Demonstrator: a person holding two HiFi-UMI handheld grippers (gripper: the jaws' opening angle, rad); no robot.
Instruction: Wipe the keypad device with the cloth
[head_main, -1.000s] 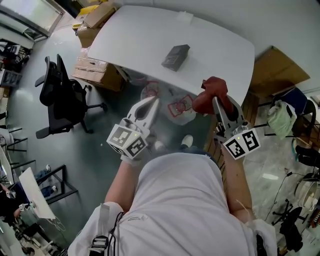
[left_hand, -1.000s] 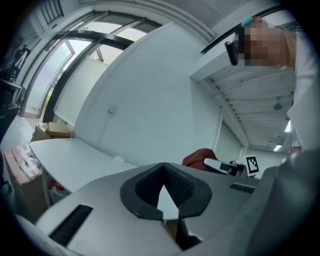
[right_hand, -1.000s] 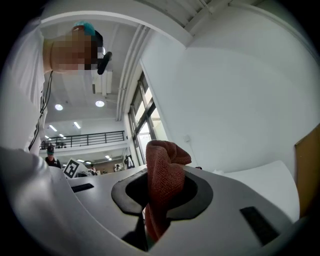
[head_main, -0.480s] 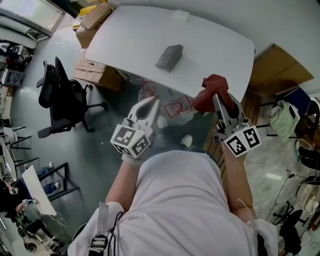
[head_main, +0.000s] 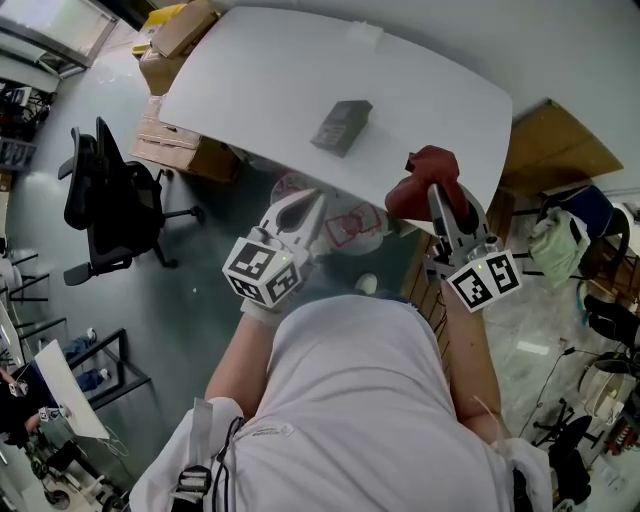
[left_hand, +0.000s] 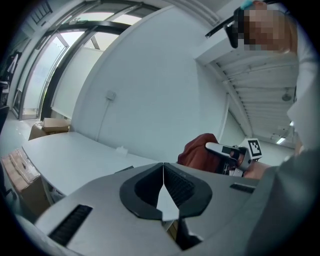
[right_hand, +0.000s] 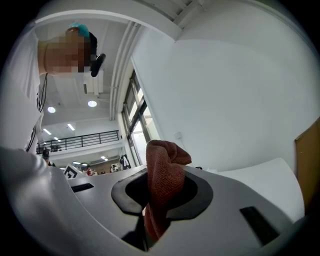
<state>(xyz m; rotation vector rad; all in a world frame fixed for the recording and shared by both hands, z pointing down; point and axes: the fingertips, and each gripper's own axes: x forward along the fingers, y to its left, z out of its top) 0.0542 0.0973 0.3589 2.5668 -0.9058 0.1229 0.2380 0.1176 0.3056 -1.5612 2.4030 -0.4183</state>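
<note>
The head view alone shows the keypad device (head_main: 341, 126): a dark block lying flat near the middle of the white desk (head_main: 250, 80), well apart from both grippers, which hang over the floor short of the desk's near edge. Neither gripper view shows it clearly.

The left gripper view looks along the left gripper (left_hand: 163, 172), whose fingers (left_hand: 145, 186) are clenched, pads meeting along one line with nothing between them. Past them, this view catches the red-brown cloth (left_hand: 199, 150) and the right gripper (left_hand: 226, 151) off to the right, with the desk top stretching away to the left.

The right gripper view shows its own fingers (right_hand: 187, 192) grasping the cloth, which rises between the pads as a folded bunch and droops over them. A corner of the desk lies at this view's lower right.

In the head view the left gripper (head_main: 318, 198) points toward the desk's near edge, and the right gripper (head_main: 437, 192) holds the cloth close to the desk's right corner. The person's white shirt (head_main: 360, 400) fills the lower part of that view and hides what lies beneath.

Beside the desk stand cardboard boxes (head_main: 185, 150) and a black office chair (head_main: 100, 200) on a grey floor (head_main: 200, 320). A flat cardboard sheet (head_main: 555, 145) lies at the right. The gripper views add white walls, tall windows (left_hand: 55, 65) and ceiling lights (right_hand: 92, 103).
</note>
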